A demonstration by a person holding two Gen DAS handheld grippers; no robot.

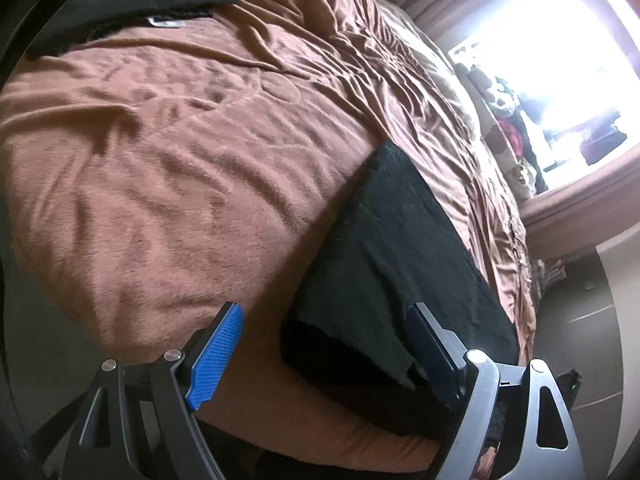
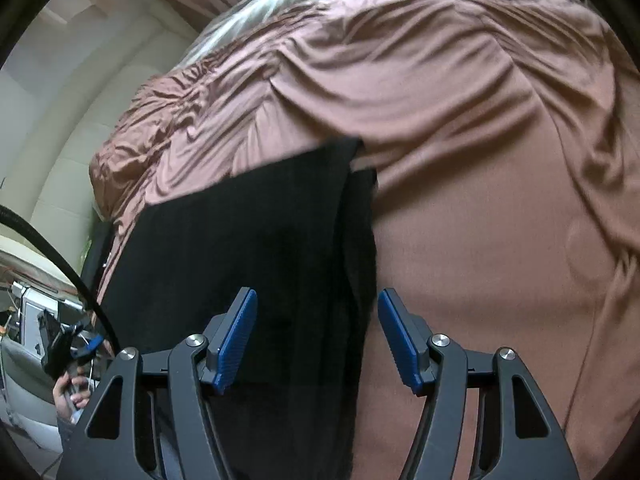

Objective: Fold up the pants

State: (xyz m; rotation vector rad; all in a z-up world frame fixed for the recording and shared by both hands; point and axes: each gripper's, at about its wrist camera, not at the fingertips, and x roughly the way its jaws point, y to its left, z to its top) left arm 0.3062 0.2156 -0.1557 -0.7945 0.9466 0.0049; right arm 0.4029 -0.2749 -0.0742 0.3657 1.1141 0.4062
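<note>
Rumpled rust-brown bedding (image 1: 192, 152) is covering the bed in soft, velvety creases, and bright glare from a window (image 1: 560, 60) at the far right is washing out the clutter on the sill beneath it. At the far left of the left wrist view, another dark garment (image 1: 132, 4) is lying on the cover, its outline cut off by the frame edge. Nearer, the black pants (image 1: 384, 248) are lying folded into a long flat strip of matte, slightly fuzzy cloth, running along the near right edge of the bed and draping over it. The left hand-held gripper (image 1: 320, 356) is hovering released, its ribbed blue pads spread wide on either side of the pants' near end, gripping nothing; whether the right pad is brushing the cloth is hard to tell.

In the right wrist view, the pants (image 2: 248, 240) are showing a layered right edge. The right hand-held gripper (image 2: 318, 340) is likewise standing released, its fingers straddling that edge. The pants' near end is hidden below the fingers.
</note>
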